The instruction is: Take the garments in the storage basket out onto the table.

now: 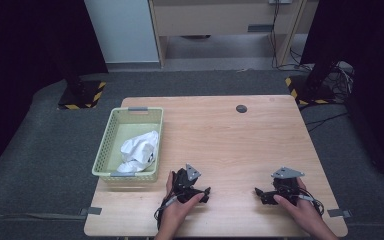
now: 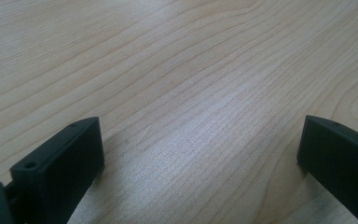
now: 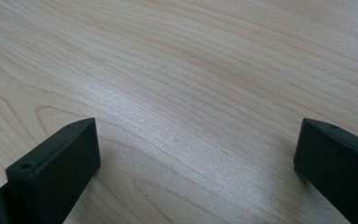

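Note:
A pale green basket (image 1: 105, 145) stands at the table's left side with a crumpled white cloth (image 1: 140, 150) inside it. My left gripper (image 1: 206, 194) rests low on the table near the front edge, to the right of the basket, held by a hand. In the left gripper view its jaws stand wide apart over bare wood, so the left gripper (image 2: 200, 154) is open and holds nothing. My right gripper (image 1: 260, 194) lies near the front right, pointing toward the left one. Bare wood alone lies between its parted jaws in the right gripper view, and the right gripper (image 3: 196, 154) is open.
The wooden table (image 1: 230, 140) has a small dark round cap (image 1: 241, 108) near its far edge. Tape tabs (image 1: 92, 210) mark the front corners. Black stands with hazard-striped bases (image 1: 82, 95) flank the table on the grey carpet.

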{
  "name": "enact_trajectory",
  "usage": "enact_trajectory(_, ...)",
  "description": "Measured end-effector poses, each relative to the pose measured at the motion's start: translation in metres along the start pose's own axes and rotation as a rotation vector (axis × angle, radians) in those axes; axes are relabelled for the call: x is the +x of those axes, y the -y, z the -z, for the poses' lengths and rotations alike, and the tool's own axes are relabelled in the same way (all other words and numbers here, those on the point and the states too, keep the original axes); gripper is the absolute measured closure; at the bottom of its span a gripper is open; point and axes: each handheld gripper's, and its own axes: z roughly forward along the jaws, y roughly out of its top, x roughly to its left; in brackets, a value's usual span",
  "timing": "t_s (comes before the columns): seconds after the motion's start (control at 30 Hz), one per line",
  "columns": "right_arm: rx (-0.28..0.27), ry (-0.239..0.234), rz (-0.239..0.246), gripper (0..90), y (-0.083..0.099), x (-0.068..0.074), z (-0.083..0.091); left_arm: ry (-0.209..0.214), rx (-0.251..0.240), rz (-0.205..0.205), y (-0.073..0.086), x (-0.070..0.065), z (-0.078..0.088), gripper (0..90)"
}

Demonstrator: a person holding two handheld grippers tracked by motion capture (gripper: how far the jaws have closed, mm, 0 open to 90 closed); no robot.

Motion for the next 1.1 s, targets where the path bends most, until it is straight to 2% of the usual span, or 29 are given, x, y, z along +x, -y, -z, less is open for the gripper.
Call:
enact_trajectory(0.47,0.0,0.006,-0.007,0.6,-0.0002,0.001,-0.0002,0.001,0.0,0.002,-0.0005,-0.0003,-0.0004,0.2)
enact_trajectory(0.73,0.0,0.008,-0.009,0.6,-0.0002,0.0014,-0.0001,-0.005,0.005,0.008,-0.0011,-0.0009,0.0017,3.5)
enact_trajectory(1.1,0.0,0.011,-0.009,0.7,-0.0001,0.0017,0.0,-0.007,0.015,-0.012,-0.0046,-0.004,0.0085,5.4)
